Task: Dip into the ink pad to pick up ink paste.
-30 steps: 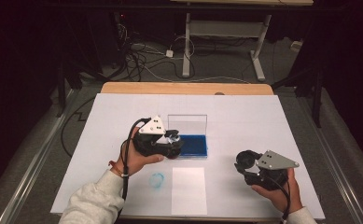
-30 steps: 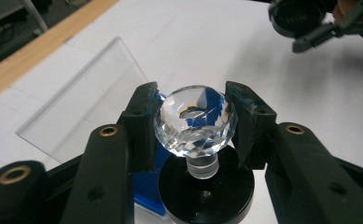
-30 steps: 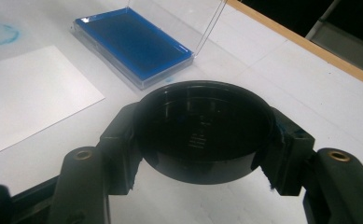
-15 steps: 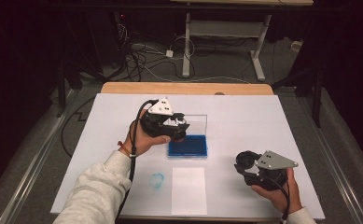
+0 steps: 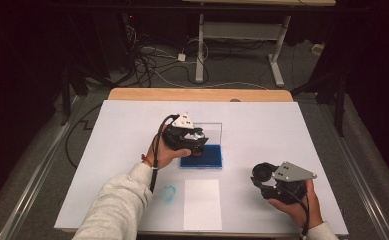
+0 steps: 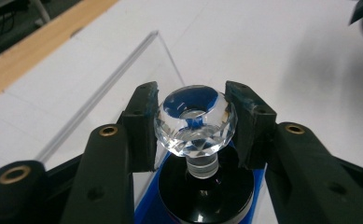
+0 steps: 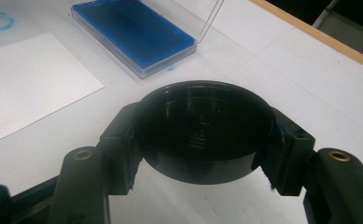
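Stamp: a clear faceted knob (image 6: 195,122) on a short clear stem above a round black base (image 6: 207,196); blue shows through the facets.
Stamp's place: between the pads of the left hand-held gripper (image 5: 194,141), just over the blue ink pad (image 5: 204,156) that lies below and ahead of those jaws.
Left hand-held gripper: jaws clamped on the knob from both sides, blue smears on the pads (image 6: 144,122).
Ink pad case: shallow clear tray with its clear lid (image 6: 123,74) standing open, beyond the left jaws.
Cap: a round black cap (image 7: 202,133), hollow side up, gripped at its rim by the right hand-held gripper (image 5: 277,182), jaws drawn in on it.
White paper: a sheet (image 5: 202,203) on the worktop (image 5: 282,125), between the two hand-held grippers and nearer the person; a blue smudge (image 5: 168,193) lies beside it.
Change: the left hand-held gripper has moved from the tray's left edge to over the blue pad and come lower; the right one has kept its place.
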A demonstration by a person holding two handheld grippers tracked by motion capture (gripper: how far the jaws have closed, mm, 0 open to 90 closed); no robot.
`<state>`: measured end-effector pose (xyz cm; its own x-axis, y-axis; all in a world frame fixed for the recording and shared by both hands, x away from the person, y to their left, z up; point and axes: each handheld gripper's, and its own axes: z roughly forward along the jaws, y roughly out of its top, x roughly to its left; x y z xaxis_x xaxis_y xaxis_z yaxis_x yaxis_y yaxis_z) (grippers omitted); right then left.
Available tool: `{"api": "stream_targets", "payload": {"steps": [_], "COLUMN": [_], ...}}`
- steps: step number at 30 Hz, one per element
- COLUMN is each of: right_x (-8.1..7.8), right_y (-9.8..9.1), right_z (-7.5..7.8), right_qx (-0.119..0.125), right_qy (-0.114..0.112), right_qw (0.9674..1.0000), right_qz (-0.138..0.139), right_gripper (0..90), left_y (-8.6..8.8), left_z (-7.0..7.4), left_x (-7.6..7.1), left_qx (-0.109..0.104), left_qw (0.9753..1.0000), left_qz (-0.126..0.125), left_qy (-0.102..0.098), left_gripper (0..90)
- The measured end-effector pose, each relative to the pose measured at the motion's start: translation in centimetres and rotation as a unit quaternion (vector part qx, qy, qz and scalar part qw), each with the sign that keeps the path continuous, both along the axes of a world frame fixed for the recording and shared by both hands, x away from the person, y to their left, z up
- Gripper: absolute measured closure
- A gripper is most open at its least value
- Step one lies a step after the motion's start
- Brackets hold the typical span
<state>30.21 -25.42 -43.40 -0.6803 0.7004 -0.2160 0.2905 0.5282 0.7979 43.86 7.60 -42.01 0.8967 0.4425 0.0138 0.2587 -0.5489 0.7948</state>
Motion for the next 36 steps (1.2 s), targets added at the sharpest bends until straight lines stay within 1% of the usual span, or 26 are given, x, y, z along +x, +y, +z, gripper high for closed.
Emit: {"api": "stream_targets", "payload": {"steps": [1,3,5,8,9,11,12,14,15,17,18,20,22,26,30,33,36], "right_x": [0.0,0.0,0.0,0.0,0.1,0.2,0.3,0.3,0.3,0.3,0.3,0.3,0.3,0.2,0.3,0.3,0.3], "right_y": [0.0,0.1,0.1,0.2,0.1,0.0,-0.1,-0.1,-0.2,-0.1,0.0,0.1,0.1,0.1,0.1,0.0,0.1], "right_z": [0.0,-0.1,-0.1,-0.2,-0.3,-0.3,-0.4,-0.4,-0.4,-0.5,-0.5,-0.6,-0.6,-0.6,-0.6,-0.6,-0.7], "right_qx": [-0.001,-0.006,-0.006,-0.009,-0.006,0.002,0.002,0.004,0.002,-0.001,-0.003,-0.009,-0.008,-0.009,-0.011,-0.01,-0.014], "right_qy": [0.001,-0.001,0.001,0.004,0.007,0.013,0.013,0.014,0.014,0.013,0.014,0.014,0.014,0.015,0.014,0.014,0.015], "right_qw": [1.0,1.0,1.0,0.9999,0.9999,0.9999,0.9999,0.9999,0.9999,0.9999,0.9999,0.9998,0.9998,0.9998,0.9997,0.9997,0.9997], "right_qz": [0.0,0.004,0.005,0.008,0.01,0.01,0.009,0.007,0.008,0.01,0.009,0.014,0.014,0.013,0.017,0.017,0.015], "right_gripper": [39.0,39.0,39.0,39.0,39.0,39.0,39.0,39.0,39.0,39.0,39.0,39.0,39.0,39.0,39.0,39.0,39.0], "left_y": [0.0,0.1,0.3,0.4,0.5,0.5,0.6,0.6,0.7,0.9,0.9,1.1,1.3,1.5,2.0,2.4,2.4], "left_z": [-0.4,-0.9,-1.1,-1.2,-1.3,-1.5,-1.6,-1.8,-1.9,-2.1,-2.2,-2.4,-2.6,-2.8,-3.0,-3.0,-2.8], "left_x": [0.1,0.1,0.1,0.0,-0.1,-0.2,-0.2,-0.4,-0.4,-0.5,-0.5,-0.5,-0.5,-0.6,-0.7,-0.8,-1.0], "left_qx": [0.003,-0.002,-0.004,-0.015,-0.017,-0.018,-0.018,-0.015,-0.014,-0.021,-0.02,-0.028,-0.035,-0.042,-0.052,-0.051,-0.038], "left_qw": [1.0,1.0,1.0,0.9999,0.9998,0.9998,0.9998,0.9999,0.9999,0.9997,0.9997,0.9995,0.9994,0.9991,0.9986,0.9986,0.9992], "left_qz": [0.003,0.004,0.004,0.005,0.003,0.004,0.001,0.006,0.005,0.009,0.011,0.013,0.007,0.008,0.011,0.01,0.008], "left_qy": [0.002,0.003,0.004,0.002,0.003,0.001,0.002,-0.002,-0.004,-0.005,-0.007,-0.004,-0.001,-0.001,0.008,0.011,0.008], "left_gripper": [55.2,55.2,55.2,55.1,55.2,55.1,55.1,55.1,55.1,55.1,55.1,55.1,55.1,55.1,55.1,55.1,55.1]}}
